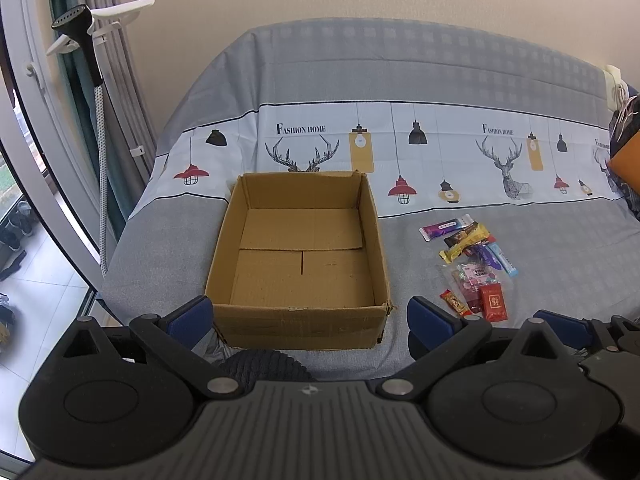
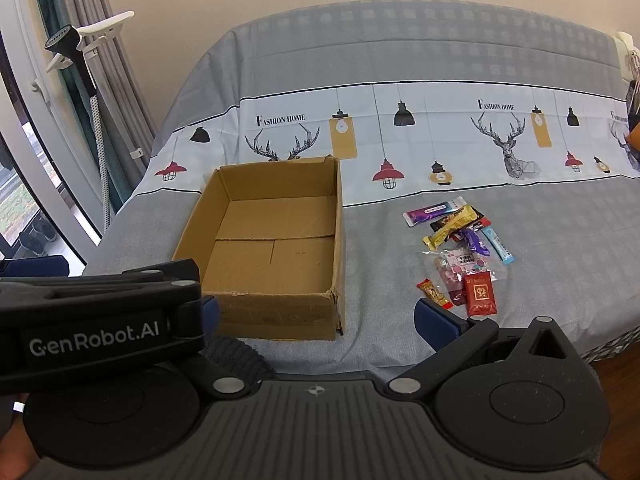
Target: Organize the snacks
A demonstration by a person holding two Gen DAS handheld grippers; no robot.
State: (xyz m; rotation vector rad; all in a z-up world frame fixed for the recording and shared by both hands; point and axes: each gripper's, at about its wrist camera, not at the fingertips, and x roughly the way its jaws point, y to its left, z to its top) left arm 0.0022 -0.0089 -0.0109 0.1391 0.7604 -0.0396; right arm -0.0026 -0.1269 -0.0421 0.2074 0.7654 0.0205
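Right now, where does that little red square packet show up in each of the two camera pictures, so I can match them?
Left wrist view: the red square packet lies lower right, at the near end of the snack pile on the bed.
Right wrist view: the red square packet lies right of centre, just beyond the right blue finger.
Shared landmark: the empty cardboard box, to the packet's left in both views.

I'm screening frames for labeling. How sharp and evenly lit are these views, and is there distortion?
Left wrist: soft even daylight, snack pile sharp, cardboard box shaded inside, fisheye bows the window frame. Right wrist: equally sharp, edges curve, left gripper blocks the lower left.
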